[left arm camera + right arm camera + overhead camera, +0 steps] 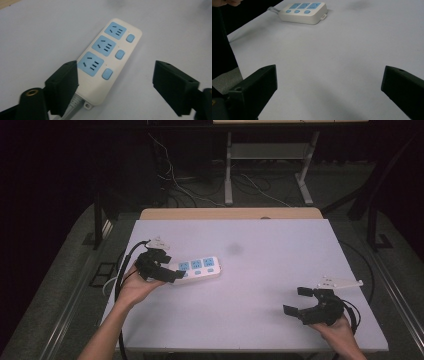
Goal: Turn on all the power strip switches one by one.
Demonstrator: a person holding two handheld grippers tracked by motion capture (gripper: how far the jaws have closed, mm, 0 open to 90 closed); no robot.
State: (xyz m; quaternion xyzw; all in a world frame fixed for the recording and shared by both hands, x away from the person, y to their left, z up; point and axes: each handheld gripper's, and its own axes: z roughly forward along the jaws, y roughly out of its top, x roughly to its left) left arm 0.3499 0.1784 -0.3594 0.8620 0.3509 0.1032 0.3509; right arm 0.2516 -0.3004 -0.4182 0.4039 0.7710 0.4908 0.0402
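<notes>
Now left gripper (172,270) – jaws apart – straddles power strip (200,268).

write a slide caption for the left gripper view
Open left gripper poised over the cord end of a white power strip with three blue sockets.

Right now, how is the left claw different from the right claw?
The left claw hangs over the cord end of the power strip, while the right claw sits far off with only bare table beneath it. In the left gripper view one jaw overlaps the strip's edge; the right claw's jaws frame nothing. Both are black, open and held by a hand.
</notes>
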